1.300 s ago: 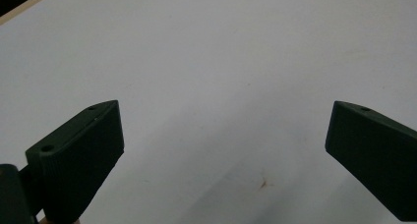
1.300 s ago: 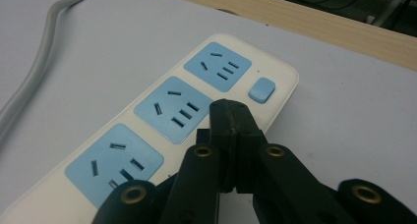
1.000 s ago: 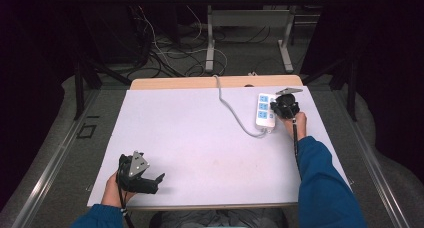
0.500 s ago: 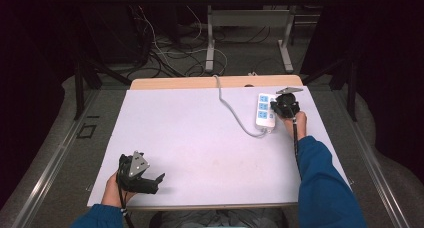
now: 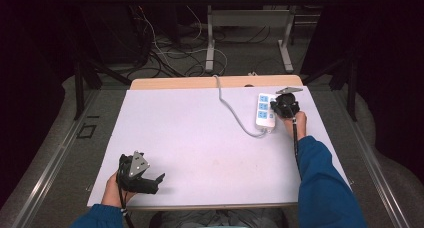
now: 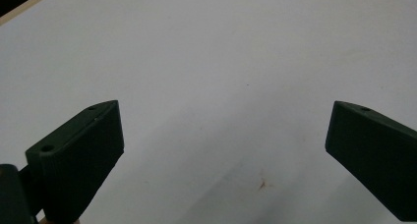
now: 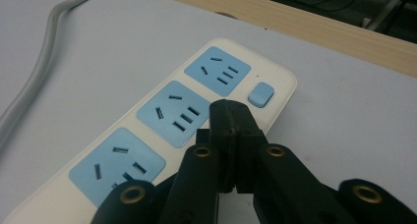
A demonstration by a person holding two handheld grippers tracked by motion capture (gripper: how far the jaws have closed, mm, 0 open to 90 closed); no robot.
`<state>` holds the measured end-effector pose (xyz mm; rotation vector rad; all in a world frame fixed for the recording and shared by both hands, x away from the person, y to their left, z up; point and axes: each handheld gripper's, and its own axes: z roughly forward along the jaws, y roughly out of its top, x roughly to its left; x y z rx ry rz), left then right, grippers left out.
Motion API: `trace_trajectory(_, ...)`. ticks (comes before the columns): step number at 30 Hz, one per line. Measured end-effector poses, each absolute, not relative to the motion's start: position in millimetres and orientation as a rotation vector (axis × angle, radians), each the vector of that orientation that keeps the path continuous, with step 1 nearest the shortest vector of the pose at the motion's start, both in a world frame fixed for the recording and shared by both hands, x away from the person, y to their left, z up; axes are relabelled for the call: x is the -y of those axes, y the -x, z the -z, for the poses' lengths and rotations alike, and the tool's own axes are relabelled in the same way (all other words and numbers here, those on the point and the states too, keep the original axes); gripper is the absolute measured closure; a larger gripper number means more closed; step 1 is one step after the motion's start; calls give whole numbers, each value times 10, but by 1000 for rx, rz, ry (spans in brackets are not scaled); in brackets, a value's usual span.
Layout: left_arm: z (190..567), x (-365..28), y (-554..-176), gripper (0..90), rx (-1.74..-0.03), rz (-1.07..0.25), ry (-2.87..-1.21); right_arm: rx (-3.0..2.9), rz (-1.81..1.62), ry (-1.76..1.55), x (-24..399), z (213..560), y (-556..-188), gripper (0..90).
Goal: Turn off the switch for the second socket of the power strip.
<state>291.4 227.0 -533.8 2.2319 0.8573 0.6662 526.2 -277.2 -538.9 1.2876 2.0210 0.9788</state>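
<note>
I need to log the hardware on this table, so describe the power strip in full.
The power strip is a cream-white, glossy plastic bar with rounded corners, lying flat on the white table top near its far right edge. It carries three blue socket panels in a row and a small blue switch at one end. A grey cable leaves it and curves off over the far edge. The right gripper, jaws shut, hovers just above it near the switch; contact cannot be told.

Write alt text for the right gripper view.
The right tongs, shut with nothing between them, hover over a white power strip with three blue sockets, near its blue switch. The strip's grey cable trails left across the white table.
</note>
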Motion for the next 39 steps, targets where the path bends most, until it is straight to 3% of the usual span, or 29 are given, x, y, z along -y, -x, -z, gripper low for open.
trace_trajectory(14, 5337, -2270, -2912, 10, -855, -665, -2233, -2024, -966, -1261, 2779, 5335, -5246, 869)
trace_trajectory(17, 5334, -2274, -2911, 10, -852, -664, -2235, -2007, -1009, -1283, 2803, 5258, -5231, 766)
trace_trajectory(26, 5335, -2273, -2905, 9, -852, -665, -2226, -2054, -1038, -1300, 2831, 5150, -5182, 269)
trace_trajectory(29, 5336, -2272, -2903, 9, -852, -665, -2226, -2070, -1051, -1293, 2838, 5135, -5167, 167)
trace_trajectory(39, 5336, -2269, -2900, 9, -850, -665, -2228, -2144, -1106, -1289, 2851, 5072, -5087, 0)
